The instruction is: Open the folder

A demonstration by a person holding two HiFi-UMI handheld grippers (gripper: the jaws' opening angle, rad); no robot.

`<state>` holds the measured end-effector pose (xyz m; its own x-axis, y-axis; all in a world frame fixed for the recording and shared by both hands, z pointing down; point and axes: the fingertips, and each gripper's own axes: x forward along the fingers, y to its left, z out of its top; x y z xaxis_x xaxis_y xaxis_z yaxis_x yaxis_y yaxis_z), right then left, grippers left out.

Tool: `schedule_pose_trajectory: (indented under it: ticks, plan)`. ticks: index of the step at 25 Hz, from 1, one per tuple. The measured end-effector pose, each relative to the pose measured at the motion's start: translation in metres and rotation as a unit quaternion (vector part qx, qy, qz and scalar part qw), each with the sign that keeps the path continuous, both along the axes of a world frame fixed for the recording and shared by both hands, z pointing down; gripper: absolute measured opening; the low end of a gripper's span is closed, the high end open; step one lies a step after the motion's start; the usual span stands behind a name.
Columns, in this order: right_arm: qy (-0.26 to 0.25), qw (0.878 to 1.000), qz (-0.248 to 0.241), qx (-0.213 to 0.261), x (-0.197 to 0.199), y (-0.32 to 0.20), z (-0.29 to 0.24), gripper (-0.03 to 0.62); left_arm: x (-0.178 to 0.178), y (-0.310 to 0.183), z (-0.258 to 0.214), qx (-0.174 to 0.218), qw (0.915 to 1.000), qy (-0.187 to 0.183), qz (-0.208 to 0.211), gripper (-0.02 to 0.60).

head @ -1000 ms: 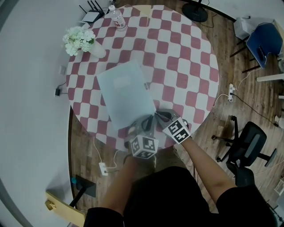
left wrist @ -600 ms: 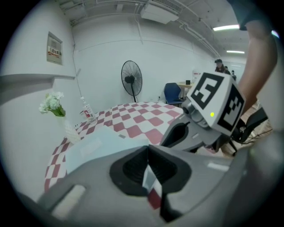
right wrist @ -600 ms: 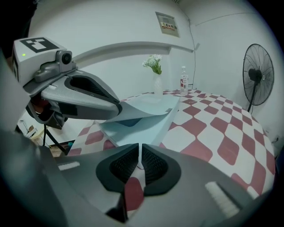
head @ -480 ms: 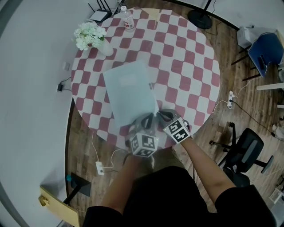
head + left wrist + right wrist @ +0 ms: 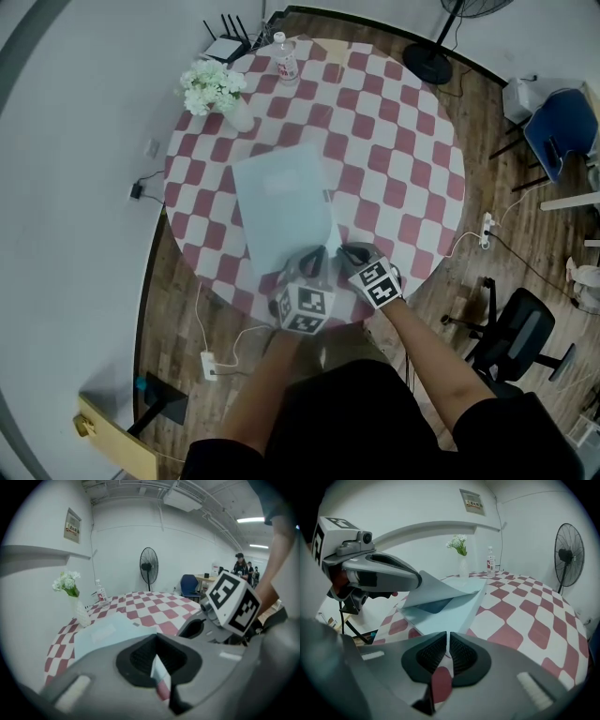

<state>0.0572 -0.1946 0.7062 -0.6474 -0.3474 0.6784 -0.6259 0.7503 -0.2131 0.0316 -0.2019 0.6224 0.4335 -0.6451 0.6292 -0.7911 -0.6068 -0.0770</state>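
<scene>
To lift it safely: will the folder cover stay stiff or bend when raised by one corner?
Probably floppy: the folder bends where the left gripper lifts its cover's corner. Likely light, its cover being a thin sheet.

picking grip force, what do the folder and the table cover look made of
folder: thin plastic or card, hard to say which; pale blue-grey, matte; its lifted cover bends smoothly without creasing.
table cover: probably cloth or vinyl; red and white checks, flat, no glare.

Wood floor point(image 5: 487, 141), white wall point(image 5: 75, 141) (fan point(image 5: 149, 568) standing).
</scene>
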Motion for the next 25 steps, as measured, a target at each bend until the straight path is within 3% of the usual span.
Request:
schedule_pose_trajectory:
  ticks: [10, 17, 25]
  plan:
    - [0.006, 1.0, 0.018, -0.003, 0.0, 0.001, -0.004, 0.02, -0.022, 0.013, -0.041, 0.055, 0.9983, -0.005, -0.018, 0.005]
    - [0.016, 1.0, 0.024, -0.005, 0.0, 0.001, -0.003, 0.02, -0.062, 0.028, -0.085, 0.099, 0.9918, 0.024, -0.077, 0.003]
    - [0.045, 0.998, 0.043, 0.007, -0.009, 0.004, -0.006, 0.018, -0.137, 0.055, -0.117, 0.132, 0.9772, 0.03, -0.164, 0.003]
